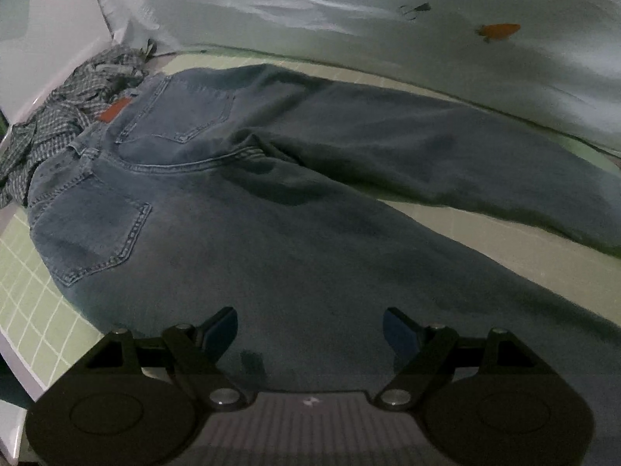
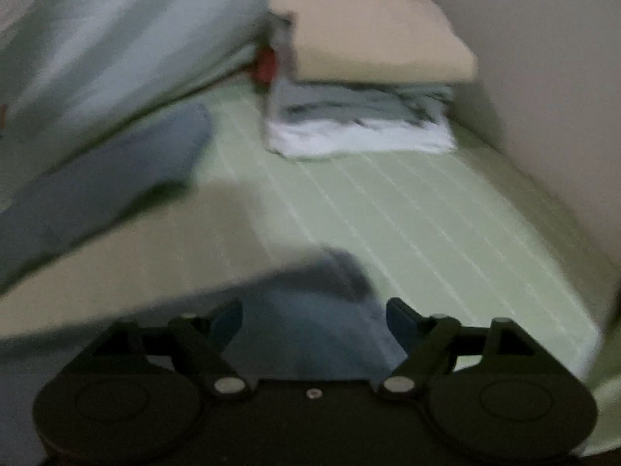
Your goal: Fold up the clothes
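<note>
A pair of blue jeans [image 1: 240, 202] lies back side up on the green grid mat [image 1: 35, 310], waistband at the left, both legs spread to the right. My left gripper [image 1: 309, 330] is open and empty, just above the near leg's thigh. In the blurred right wrist view, my right gripper [image 2: 314, 324] is open over the near leg's hem end [image 2: 322, 303]; nothing is between its jaws. The far leg [image 2: 116, 171] lies at the left along the curtain.
A crumpled checked shirt [image 1: 66, 116] lies beside the waistband at the back left. A stack of folded clothes [image 2: 365, 77], beige on top, stands in the far corner. A pale curtain [image 1: 388, 19] runs along the back. White walls bound the mat's left and right sides.
</note>
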A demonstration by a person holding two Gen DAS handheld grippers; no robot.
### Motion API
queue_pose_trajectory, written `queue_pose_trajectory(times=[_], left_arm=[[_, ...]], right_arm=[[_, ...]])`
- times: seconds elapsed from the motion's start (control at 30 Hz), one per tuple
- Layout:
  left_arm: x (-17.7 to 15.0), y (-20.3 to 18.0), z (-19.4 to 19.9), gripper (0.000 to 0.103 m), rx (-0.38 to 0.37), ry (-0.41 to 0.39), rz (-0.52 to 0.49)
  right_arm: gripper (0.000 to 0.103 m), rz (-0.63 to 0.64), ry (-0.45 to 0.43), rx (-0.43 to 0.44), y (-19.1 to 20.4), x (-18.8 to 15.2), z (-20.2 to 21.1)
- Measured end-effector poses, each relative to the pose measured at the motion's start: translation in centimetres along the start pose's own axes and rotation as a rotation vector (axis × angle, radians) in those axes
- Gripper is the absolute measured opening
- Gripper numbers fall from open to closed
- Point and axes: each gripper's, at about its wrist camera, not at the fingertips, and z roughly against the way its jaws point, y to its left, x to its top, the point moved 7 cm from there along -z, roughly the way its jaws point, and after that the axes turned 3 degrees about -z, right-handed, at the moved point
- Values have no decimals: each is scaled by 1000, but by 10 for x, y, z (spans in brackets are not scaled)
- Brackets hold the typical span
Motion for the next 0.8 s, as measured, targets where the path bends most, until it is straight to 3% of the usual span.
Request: queue_pose_trajectory(times=[0.1,0.23,0.4,0.6,0.77,0.8], left_arm=[[12,3,-17,83,13,29,35],[28,5,-40,83,40,57,84],[48,-5,-63,83,56,98,100],[46,-23,-72,83,53,128,8],[43,-26,-74,83,58,142,-7],[43,-27,-74,83,61,144,-6]], right_arm=[[82,-4,5,33,24,16,-18],[87,138,10,18,62,32,-53],[86,210,13,21,92,56,-91],[60,352,-14,46,123,68,-121],[52,375,-57,64,135,75,-136],[41,393,-68,50,135,77,-136]])
